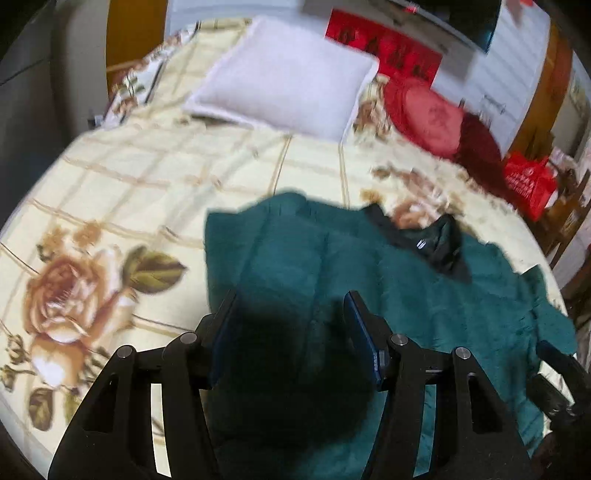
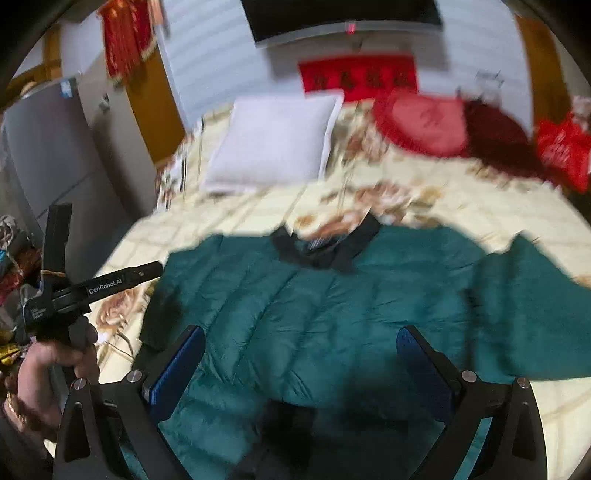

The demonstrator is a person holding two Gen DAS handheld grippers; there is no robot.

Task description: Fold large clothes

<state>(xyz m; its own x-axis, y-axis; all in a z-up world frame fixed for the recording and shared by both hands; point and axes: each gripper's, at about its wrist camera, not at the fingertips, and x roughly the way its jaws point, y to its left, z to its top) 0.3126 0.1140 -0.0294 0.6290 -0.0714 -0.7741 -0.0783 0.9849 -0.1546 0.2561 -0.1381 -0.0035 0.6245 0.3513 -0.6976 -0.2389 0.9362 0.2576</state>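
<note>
Both grippers, left gripper (image 1: 291,332) and right gripper (image 2: 301,369), half open, holding nothing. Green puffy jacket (image 2: 314,302) flat on flowery bedspread (image 1: 110,177). Probably soft, light, slippery. Best pinched by sleeve (image 2: 535,306) at three o'clock.

White pillow (image 1: 284,77) at twelve o'clock on floral bedspread (image 1: 110,177); red round cushion (image 1: 430,114) at two; red banner (image 2: 358,75) on wall, black screen (image 2: 343,16) above.

The left black two-finger gripper with blue pads (image 1: 291,332) points steeply downward, its jaws parted with nothing pinched between them. The right black two-finger gripper with blue pads (image 2: 301,365) angles down likewise, jaws spread wide and empty. To its left, a bare hand (image 2: 48,369) grips the other gripper's handle.
</note>
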